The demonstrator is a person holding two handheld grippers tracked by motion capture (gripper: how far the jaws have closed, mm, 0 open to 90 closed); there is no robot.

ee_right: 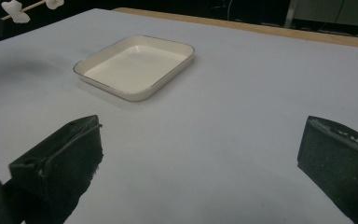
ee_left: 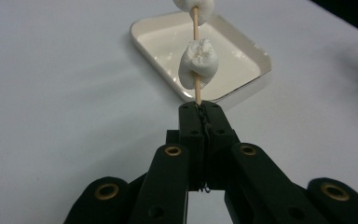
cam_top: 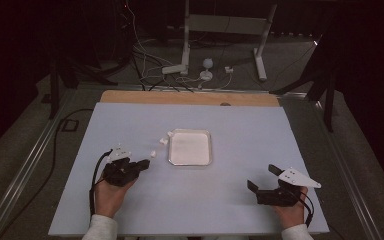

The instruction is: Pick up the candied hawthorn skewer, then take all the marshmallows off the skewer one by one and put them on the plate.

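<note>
Pale grey-blue table mat (cam_top: pixel 240 200) across the middle of the high view, wooden edge strip (cam_top: pixel 190 97) along its top, dark room with white stand legs (cam_top: pixel 185 45) and cables at upper centre. One white tray (cam_top: pixel 190 161) at frame centre. One wooden skewer (ee_left: pixel 196 88), three marshmallows (ee_left: pixel 198 63) counted on it in the high view, just left of the tray. Left gripper (cam_top: pixel 144 164) at lower left, clamped tight on the skewer's end. Right gripper (cam_top: pixel 263 178) at lower right, jaws spread wide, holding nothing.
</note>
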